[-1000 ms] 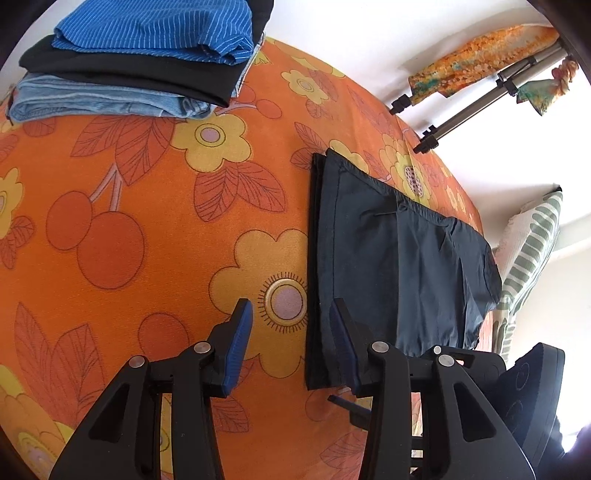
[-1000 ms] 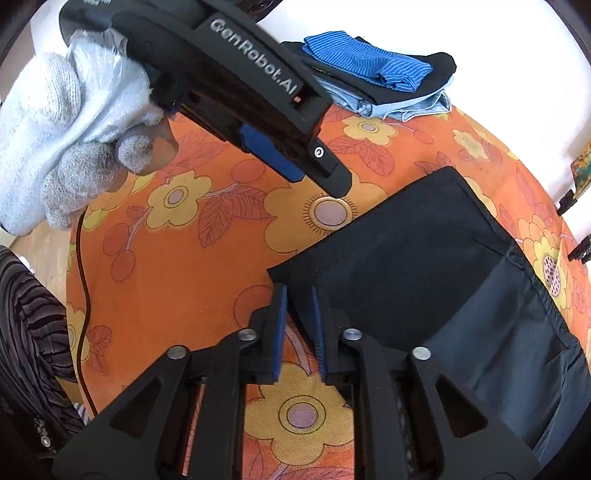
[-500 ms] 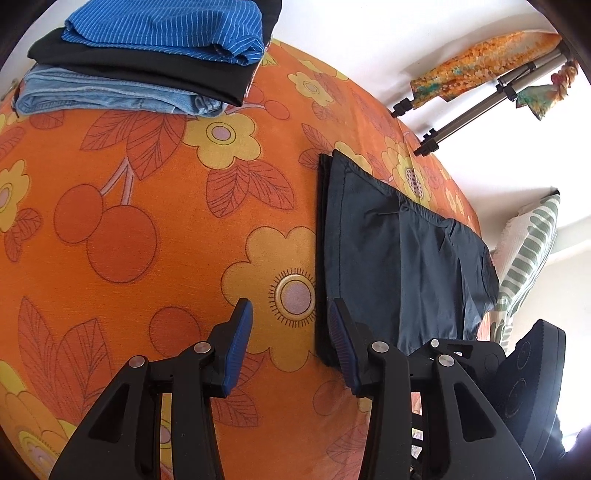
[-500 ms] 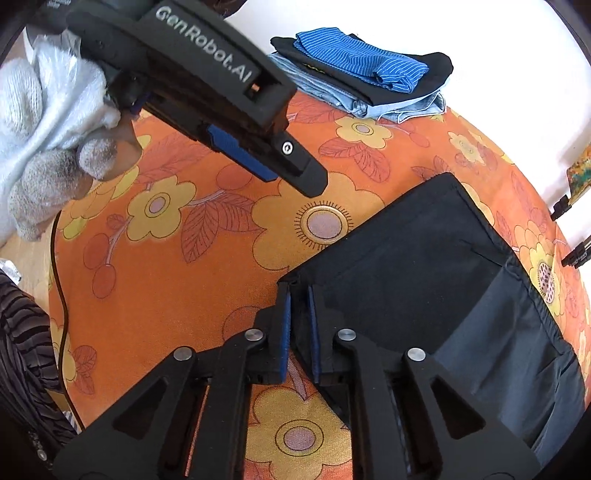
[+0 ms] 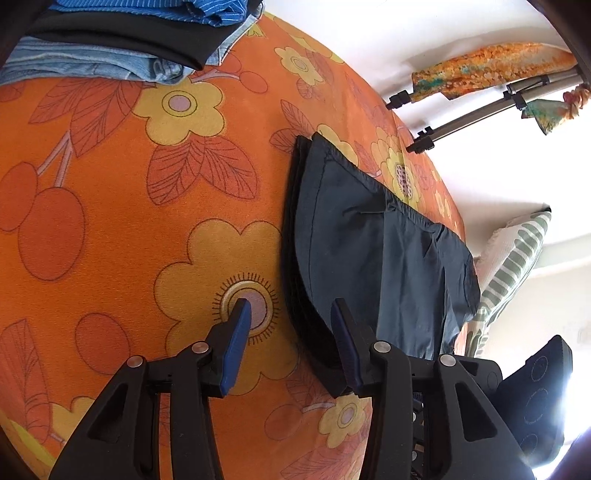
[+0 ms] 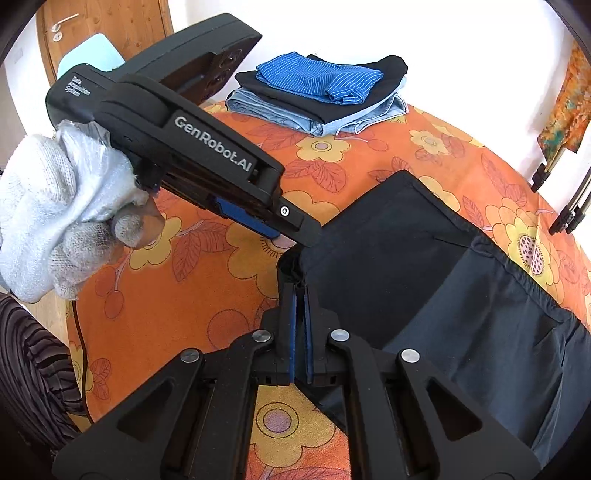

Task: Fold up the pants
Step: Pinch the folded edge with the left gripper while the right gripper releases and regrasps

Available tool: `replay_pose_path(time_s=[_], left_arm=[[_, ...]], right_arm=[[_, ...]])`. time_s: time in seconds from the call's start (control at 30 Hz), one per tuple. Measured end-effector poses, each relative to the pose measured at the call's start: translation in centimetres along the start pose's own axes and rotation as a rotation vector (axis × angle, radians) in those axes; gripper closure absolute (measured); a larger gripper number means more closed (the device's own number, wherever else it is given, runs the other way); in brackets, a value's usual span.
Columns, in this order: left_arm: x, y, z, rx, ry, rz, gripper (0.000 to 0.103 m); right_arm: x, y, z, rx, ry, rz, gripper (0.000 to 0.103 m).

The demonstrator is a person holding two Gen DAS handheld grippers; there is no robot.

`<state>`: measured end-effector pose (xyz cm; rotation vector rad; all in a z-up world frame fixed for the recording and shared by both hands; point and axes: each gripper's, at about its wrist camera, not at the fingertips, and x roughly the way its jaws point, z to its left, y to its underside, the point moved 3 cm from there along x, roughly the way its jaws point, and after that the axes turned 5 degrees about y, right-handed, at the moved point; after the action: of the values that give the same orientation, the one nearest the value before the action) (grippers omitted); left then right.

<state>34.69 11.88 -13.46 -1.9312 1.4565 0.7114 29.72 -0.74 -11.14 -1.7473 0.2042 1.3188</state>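
The dark navy pants [image 5: 373, 251] lie partly folded on the orange flowered cloth [image 5: 129, 229]; they also show in the right wrist view [image 6: 424, 280]. My left gripper [image 5: 290, 317] is open, low over the cloth, its jaws astride the pants' near folded edge. In the right wrist view the left gripper [image 6: 291, 236] reaches in from the left, its tips at the pants' corner. My right gripper [image 6: 299, 295] is shut on that near corner of the pants, which is bunched and slightly lifted.
A stack of folded clothes [image 6: 321, 92], blue striped over black over denim, sits at the far side; it also shows in the left wrist view [image 5: 122, 40]. Tripod legs [image 5: 480, 114] and a striped cushion [image 5: 513, 258] stand beyond the table's right edge. A wooden door [image 6: 107, 26] is behind.
My right gripper has closed fully on the pants' corner and lifted it a little. My left gripper has moved down and in toward the pants' edge, still open.
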Motion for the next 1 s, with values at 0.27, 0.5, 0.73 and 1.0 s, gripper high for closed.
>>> replay_pose_path(time_s=[0.27,0.5,0.73,1.0], left_arm=[[1.7,-1.0,-1.3,-0.036,0.067,0.019,0.057],[2.2,-1.4,-2.5,0.019,0.04,0.001,0.089],[2.0,-1.5,-2.4,0.036,0.03,-0.004,0.096],[1.7,-1.6,-2.9,0.027,0.052,-0.008,0.096]], right_arm=[[-2.0,0.3,-1.3,0.043,-0.026,-0.042,0.1],[-2.4,0.6,-1.2,0.053,-0.056,-0.059,0.1],[-2.3,1.4,-0.5,0.051,-0.052,-0.064,0.065],[-0.7,1.7,1.4,0.01,-0.001,-0.059,0.058]])
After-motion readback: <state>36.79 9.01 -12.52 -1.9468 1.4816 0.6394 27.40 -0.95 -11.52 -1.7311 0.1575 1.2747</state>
